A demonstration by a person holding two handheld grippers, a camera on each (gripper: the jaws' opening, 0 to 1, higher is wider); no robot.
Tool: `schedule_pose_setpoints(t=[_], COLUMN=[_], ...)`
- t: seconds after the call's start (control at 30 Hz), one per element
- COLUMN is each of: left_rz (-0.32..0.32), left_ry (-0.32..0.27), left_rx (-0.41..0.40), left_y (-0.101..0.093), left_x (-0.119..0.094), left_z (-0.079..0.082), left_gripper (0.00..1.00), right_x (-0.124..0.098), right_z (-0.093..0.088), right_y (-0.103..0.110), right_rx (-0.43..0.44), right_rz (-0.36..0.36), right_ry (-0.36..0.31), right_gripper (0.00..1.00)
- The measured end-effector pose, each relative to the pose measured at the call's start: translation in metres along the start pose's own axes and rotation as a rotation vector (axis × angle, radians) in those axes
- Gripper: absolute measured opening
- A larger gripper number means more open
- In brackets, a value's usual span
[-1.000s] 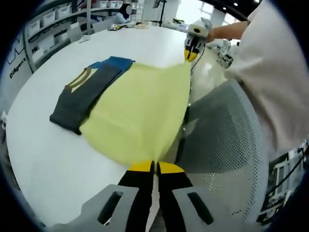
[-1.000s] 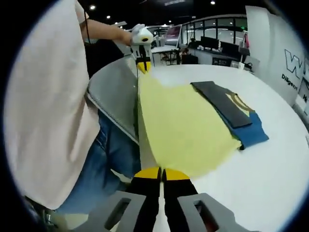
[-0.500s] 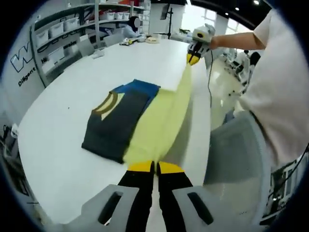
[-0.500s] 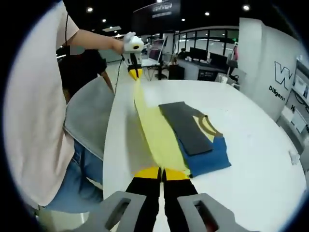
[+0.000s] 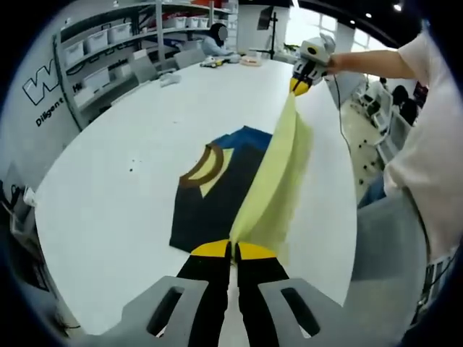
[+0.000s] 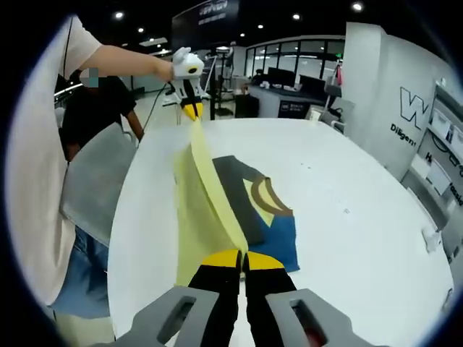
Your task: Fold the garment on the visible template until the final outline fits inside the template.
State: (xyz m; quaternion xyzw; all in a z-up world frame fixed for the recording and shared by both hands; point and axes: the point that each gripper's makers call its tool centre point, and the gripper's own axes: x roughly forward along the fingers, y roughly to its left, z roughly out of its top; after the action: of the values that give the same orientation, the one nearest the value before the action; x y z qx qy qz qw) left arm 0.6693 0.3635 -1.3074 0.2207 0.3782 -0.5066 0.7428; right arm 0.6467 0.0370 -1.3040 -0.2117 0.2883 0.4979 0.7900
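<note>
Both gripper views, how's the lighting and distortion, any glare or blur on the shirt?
Left gripper view: fisheye bends the white table edge into a curve; bright window glare at top right; the yellow panel of the garment is sharp and casts a soft shadow beside it. Right gripper view: dimmer hall with ceiling spotlights; the garment is evenly lit and crisp, with the same curved table.

Both cams are sitting right behind their own jaws, looking out over the white table (image 5: pixel 108 188). The left gripper (image 5: pixel 232 249) view is facing along the lifted yellow garment (image 5: pixel 278 181) toward the right gripper (image 5: pixel 299 85) at the far end. The right gripper (image 6: pixel 241 259) view is looking back the opposite way, sharing the same garment (image 6: pixel 199 195) and table (image 6: pixel 347 217).
</note>
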Motion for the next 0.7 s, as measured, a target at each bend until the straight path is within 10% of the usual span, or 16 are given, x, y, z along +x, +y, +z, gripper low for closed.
schedule_pose_setpoints(t=[0.7], left_rz=[0.070], left_ry=[0.013], left_rx=[-0.262], left_y=[0.109], left_x=[0.082], left_z=[-0.019], left_gripper=[0.02], right_x=[0.091], right_z=[-0.033], right_y=[-0.093], right_rx=[0.180], right_rz=[-0.031], right_ry=[0.114], right_gripper=[0.00])
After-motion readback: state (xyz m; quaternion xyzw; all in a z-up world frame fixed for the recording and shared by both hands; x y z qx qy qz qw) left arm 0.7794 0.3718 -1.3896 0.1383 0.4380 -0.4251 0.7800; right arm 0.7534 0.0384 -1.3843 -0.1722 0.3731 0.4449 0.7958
